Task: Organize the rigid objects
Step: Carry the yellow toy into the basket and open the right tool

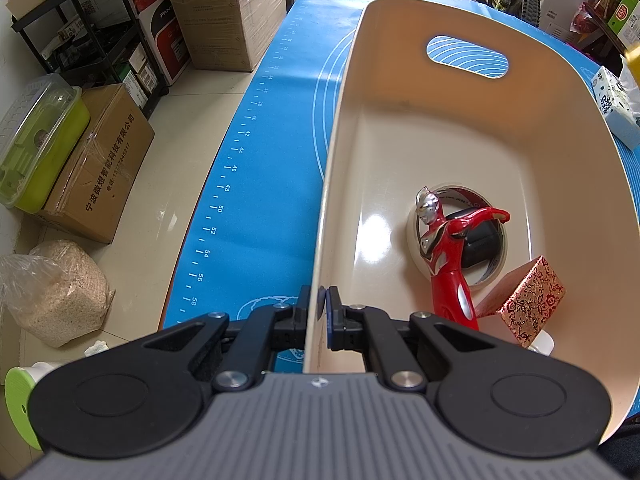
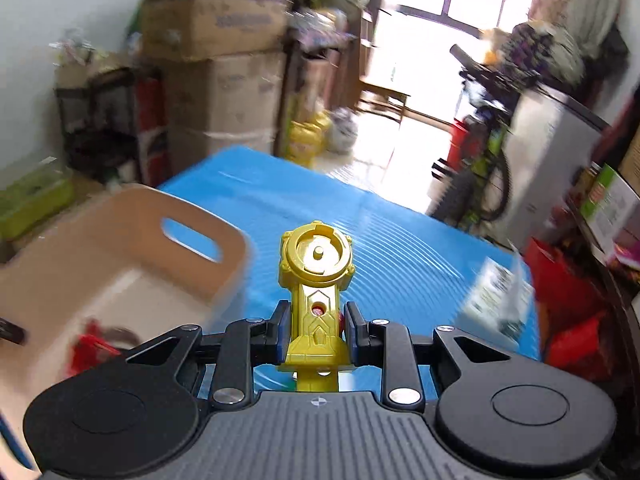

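My left gripper (image 1: 319,306) is shut on the near left rim of a beige plastic bin (image 1: 400,128) that stands on the blue mat (image 1: 260,184). In the bin lie a red and silver hero figure (image 1: 444,256), a roll of tape (image 1: 488,272) with a black item inside it, and a red patterned box (image 1: 528,300). My right gripper (image 2: 316,328) is shut on a yellow toy launcher (image 2: 316,276) and holds it above the mat (image 2: 400,248), to the right of the bin (image 2: 132,256). The right wrist view is blurred.
A tissue pack (image 1: 616,108) lies on the mat right of the bin; it also shows in the right wrist view (image 2: 496,296). Cardboard boxes (image 1: 224,16), a black shelf (image 1: 100,40), a green container (image 1: 36,144) and a bag of grain (image 1: 60,288) stand on the floor at the left.
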